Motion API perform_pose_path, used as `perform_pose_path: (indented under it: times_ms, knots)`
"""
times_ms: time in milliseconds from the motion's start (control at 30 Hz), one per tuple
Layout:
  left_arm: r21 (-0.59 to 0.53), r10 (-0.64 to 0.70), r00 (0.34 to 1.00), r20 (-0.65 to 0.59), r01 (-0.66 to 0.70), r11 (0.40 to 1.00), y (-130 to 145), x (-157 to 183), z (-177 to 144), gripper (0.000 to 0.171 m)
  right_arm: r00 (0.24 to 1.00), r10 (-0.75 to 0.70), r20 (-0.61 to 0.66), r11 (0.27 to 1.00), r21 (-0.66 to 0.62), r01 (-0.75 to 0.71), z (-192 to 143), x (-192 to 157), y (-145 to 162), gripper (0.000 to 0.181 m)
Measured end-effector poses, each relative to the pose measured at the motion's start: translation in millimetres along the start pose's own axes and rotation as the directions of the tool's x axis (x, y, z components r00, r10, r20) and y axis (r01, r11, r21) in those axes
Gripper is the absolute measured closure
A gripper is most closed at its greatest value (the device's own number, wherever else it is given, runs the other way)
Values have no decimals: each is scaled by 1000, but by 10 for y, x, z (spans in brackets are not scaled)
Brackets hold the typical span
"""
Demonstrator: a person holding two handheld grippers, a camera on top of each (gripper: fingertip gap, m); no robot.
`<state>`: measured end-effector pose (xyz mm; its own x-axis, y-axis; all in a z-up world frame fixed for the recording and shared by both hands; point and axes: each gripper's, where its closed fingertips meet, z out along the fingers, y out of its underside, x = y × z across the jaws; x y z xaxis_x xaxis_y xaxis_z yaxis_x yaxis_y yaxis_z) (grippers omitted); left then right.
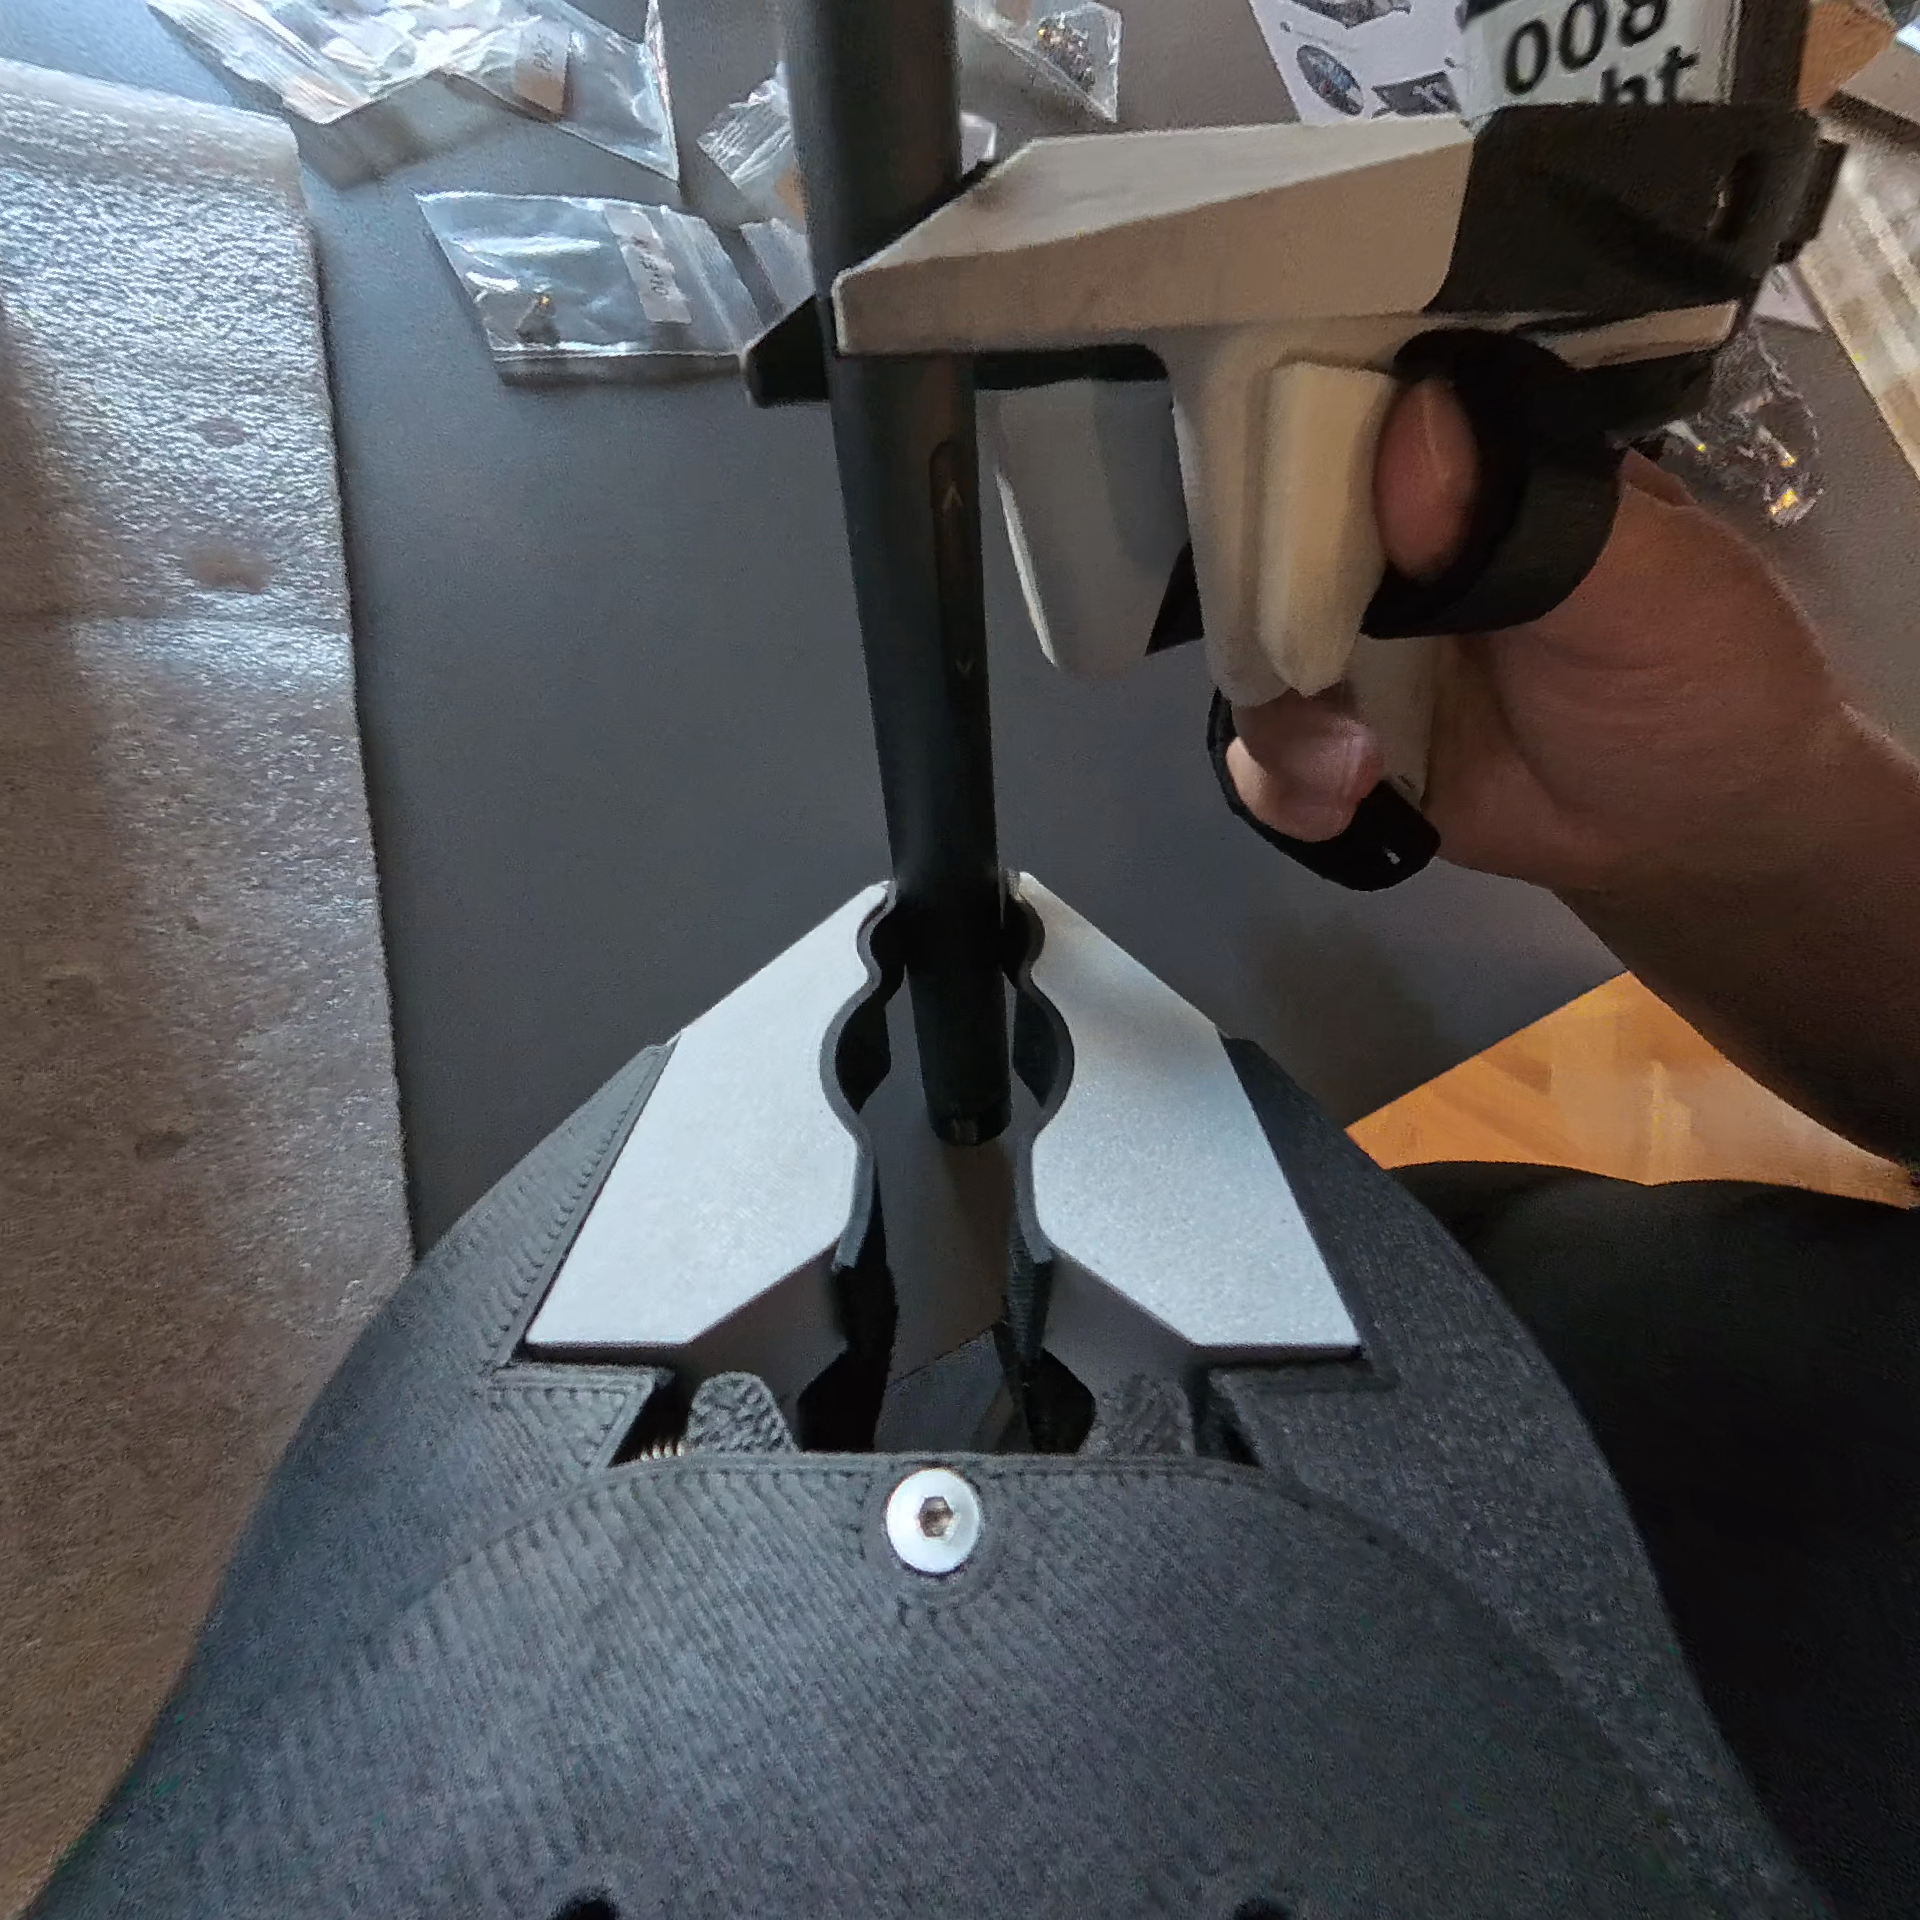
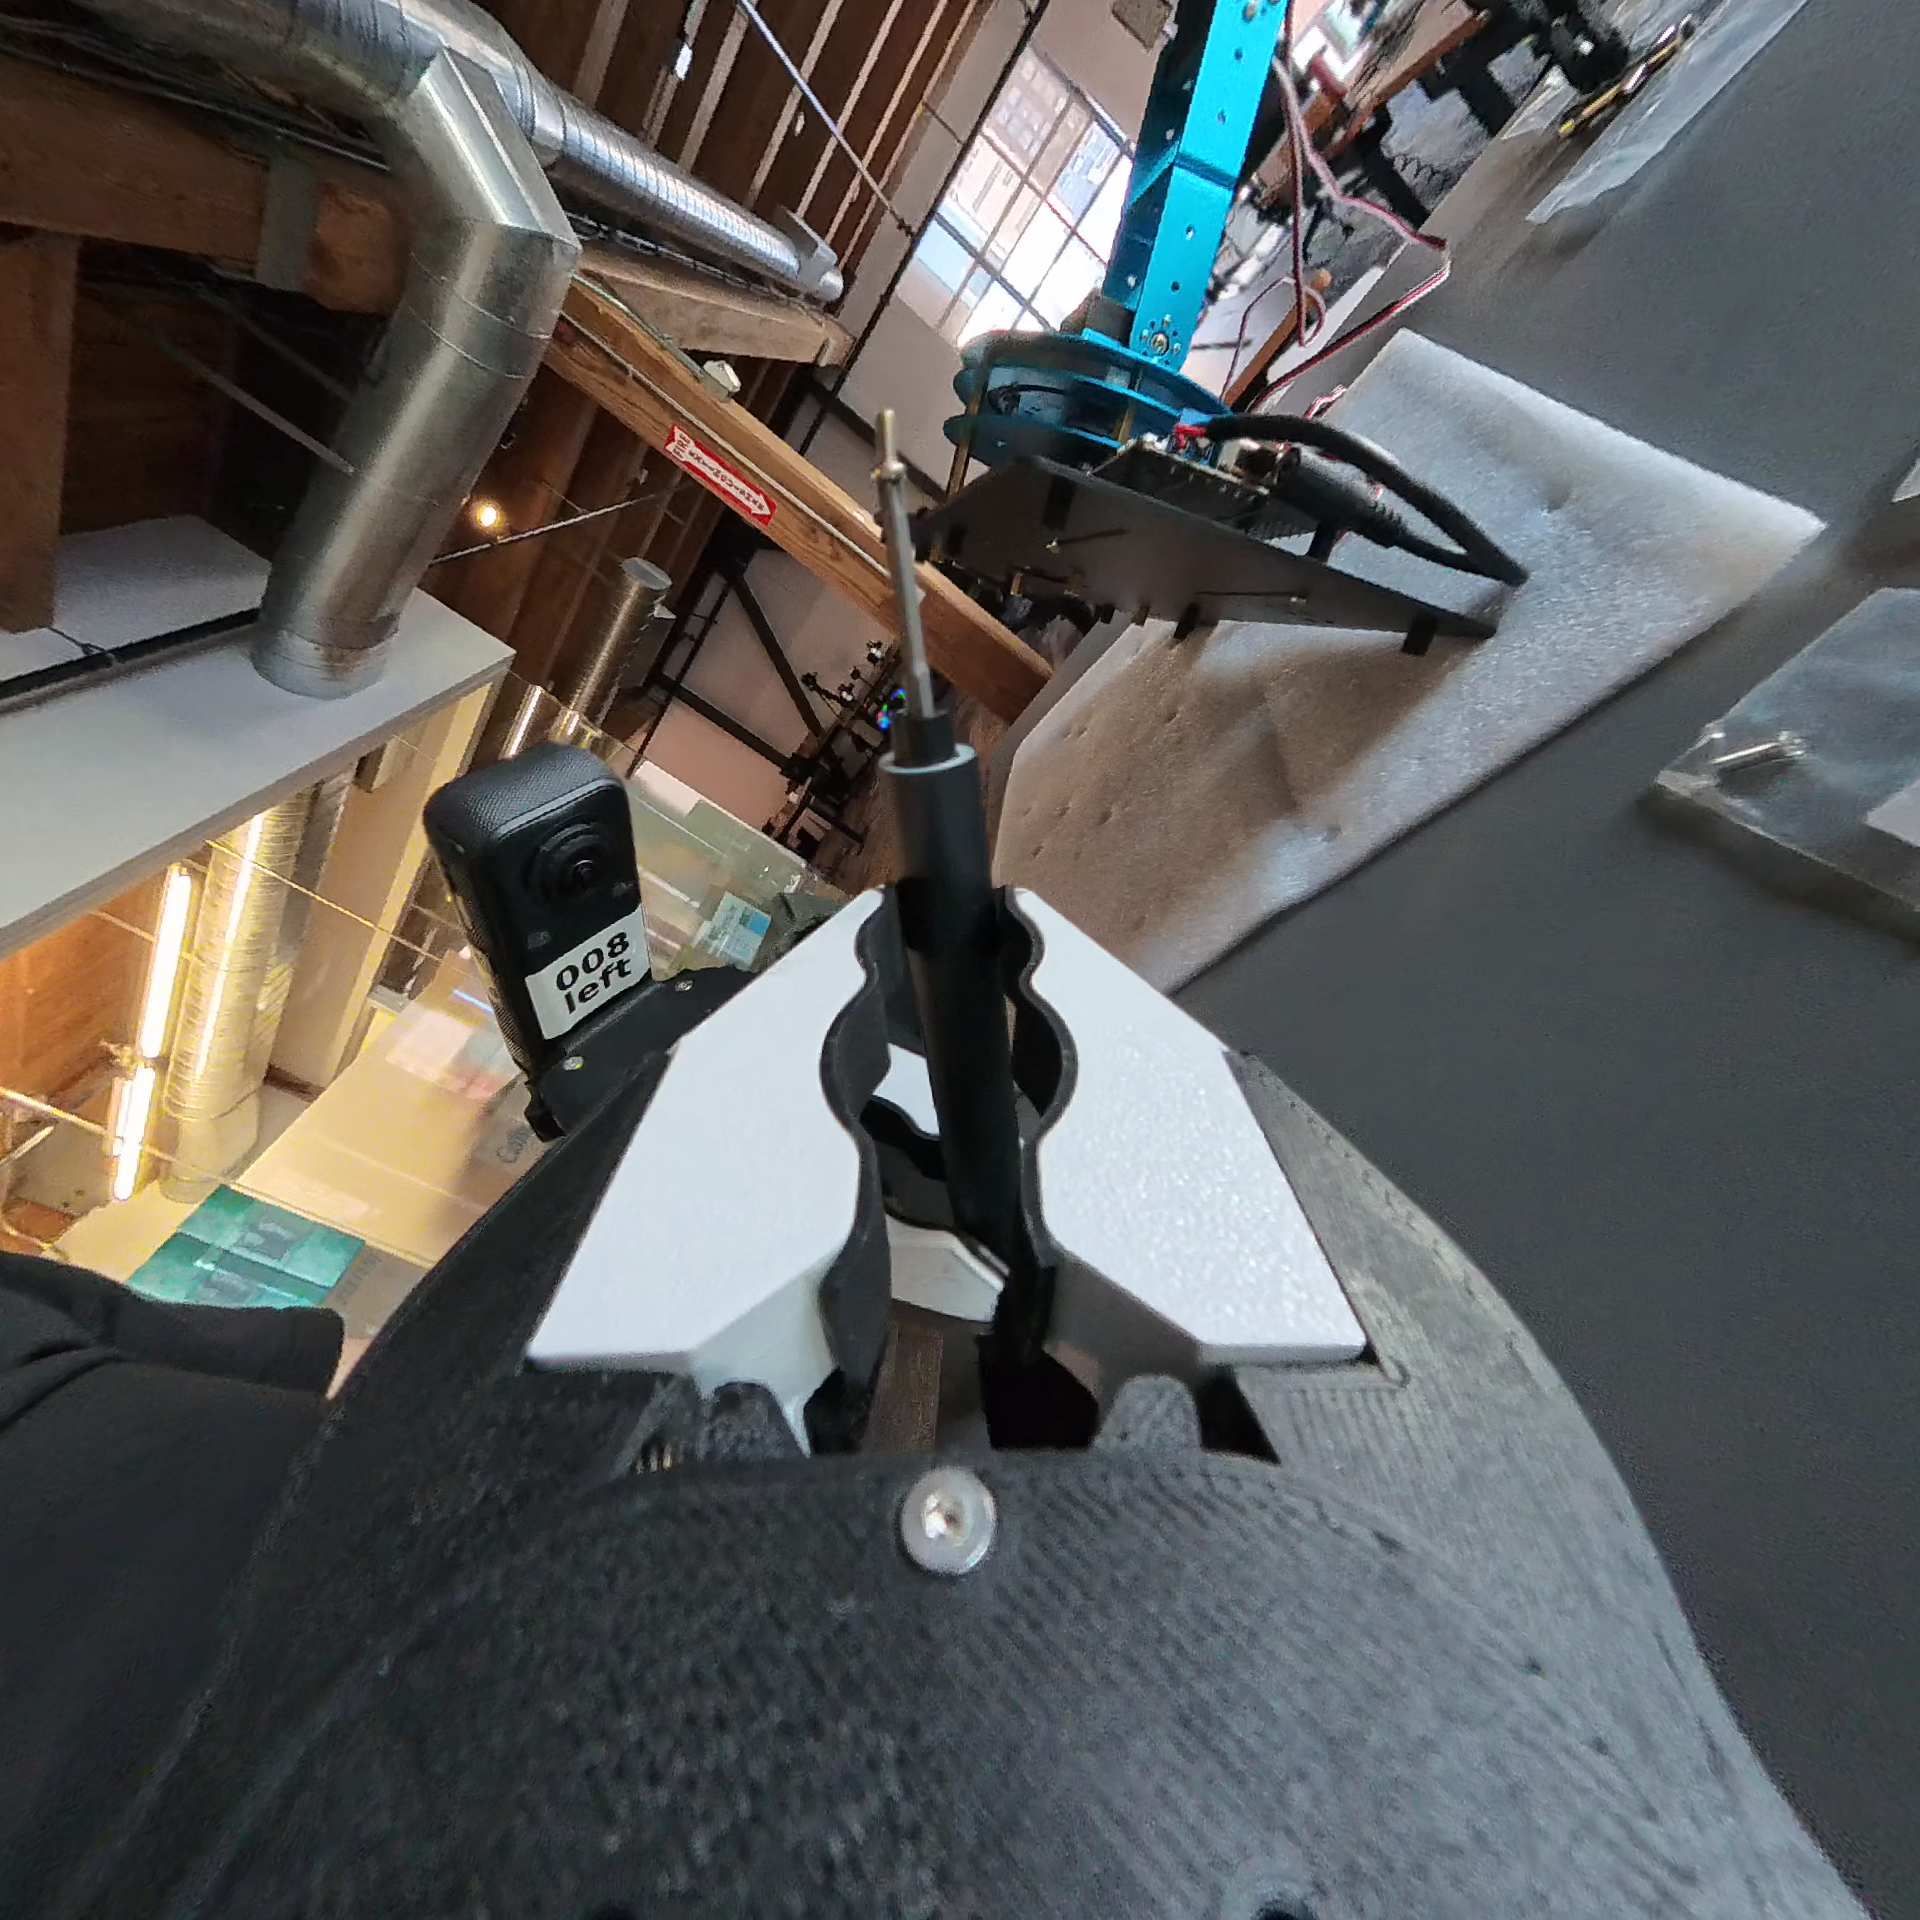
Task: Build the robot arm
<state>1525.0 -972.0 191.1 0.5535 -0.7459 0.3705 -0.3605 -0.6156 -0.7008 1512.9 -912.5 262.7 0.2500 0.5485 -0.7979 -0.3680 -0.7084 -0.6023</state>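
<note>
Left gripper (image 1: 951, 925), at frame centre, has its white fingers (image 1: 727, 1153) closed to a narrow gap on the lower end of a black screwdriver (image 1: 914, 582), whose handle runs up the middle of the frame. Right gripper (image 1: 821, 322), entering from the upper right with a hand (image 1: 1621, 707) on its trigger, is likewise clamped across the same handle higher up. In the right wrist view the right gripper (image 2: 945, 935) shows its fingers drawn in on the black handle; the metal bit (image 2: 902, 582) points toward the upper centre, its tip carrying a small fastener, near but apart from a black plate (image 2: 1226, 561) bearing a blue arm (image 2: 1184, 208) on white foam (image 2: 1299, 748). Containers: clear plastic bags (image 1: 582, 270) lie at upper left on the grey mat (image 1: 582, 644), holding small hardware, indistinct. Another clear bag (image 2: 1797, 800) at right edge holds metal screws.
</note>
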Motion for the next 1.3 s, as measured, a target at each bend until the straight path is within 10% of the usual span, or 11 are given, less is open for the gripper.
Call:
perform_pose_path:
  times_ms: [200, 400, 533, 667, 1033, 1300]
  knots:
    - [10, 38, 994, -104, -37, 999, 50, 5, -187, 125, 995, 83, 51, 996, -18, -82, 64, -14, 31, 166]
    - [152, 273, 958, -87, -258, 954, -363, -399, -1057, 124, 989, 141, 49, 985, -109, -135, 135, -24, 153, 165]
    - [149, 594, 803, -45, -583, 799, -939, -807, -1602, 115, 972, 227, 58, 966, -143, -217, 183, -48, 198, 165]
    - [128, 695, 630, -346, -702, 701, -1264, -798, -1823, 118, 964, 263, 30, 961, -94, -259, 292, -12, 170, 165]
    - [-79, 616, 470, -632, -830, 552, -1358, -1073, -1042, 94, 961, 276, -35, 958, -67, -277, 574, 63, 138, 165]
    - [-96, 559, 473, -680, -814, 572, -1321, -1098, -837, 98, 936, 352, 19, 931, -109, -348, 627, 10, 288, 165]
